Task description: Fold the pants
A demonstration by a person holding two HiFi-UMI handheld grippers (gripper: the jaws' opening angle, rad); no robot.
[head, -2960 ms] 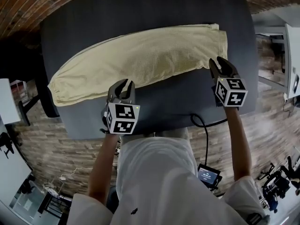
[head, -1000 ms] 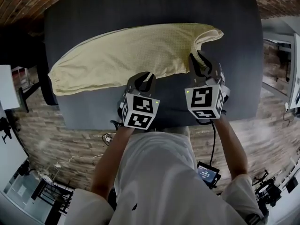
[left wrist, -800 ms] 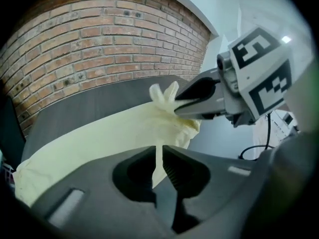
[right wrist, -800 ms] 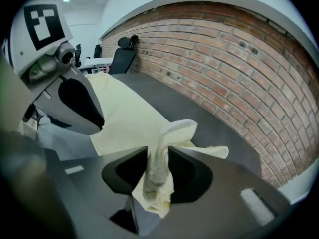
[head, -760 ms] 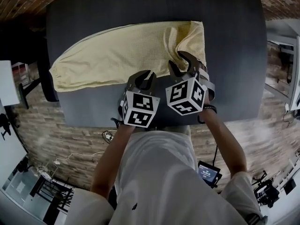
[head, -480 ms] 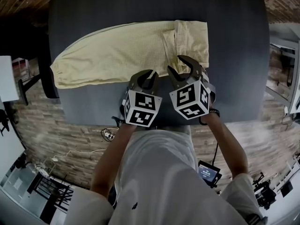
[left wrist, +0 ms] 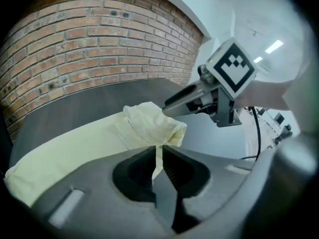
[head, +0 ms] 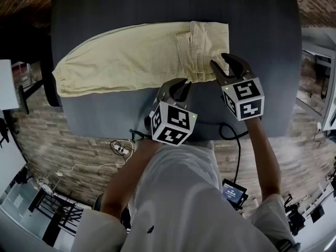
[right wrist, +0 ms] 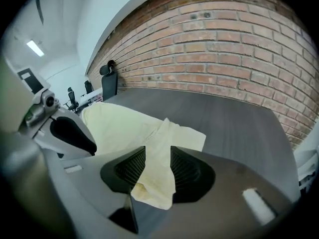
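**A:** Gripper status at that moment?

**B:** Left gripper (left wrist: 158, 154) was clamped on a thin edge of the pants (left wrist: 75, 148), with a sliver of cloth pinched between its jaws. Right gripper (right wrist: 157, 166) had its jaws apart and they'd just been closing in. A doubled flap of the same cloth hung between them, but the pads didn't look to be biting yet.

**A:** Where did the pants sit?

**B:** Right at both tips. The folded-over end (head: 205, 49) lay just beyond and between the two grippers, bunched, with one layer flopped over the other. The rest ran well off to the left of the left gripper, flat on the dark surface (head: 157, 9).

**A:** Handling?

**B:** My read was light, thin and fully limp. It'd sag and crease from any pinch point, with no stiffness to push against. It wasn't fragile, and ribbed pads should have held it fine.

**A:** Where to take hold?

**B:** At the corners of that folded end, through both layers, one gripper per corner, so the fold would lift square. A single-layer pinch risked the lower layer peeling away and skewing the fold.
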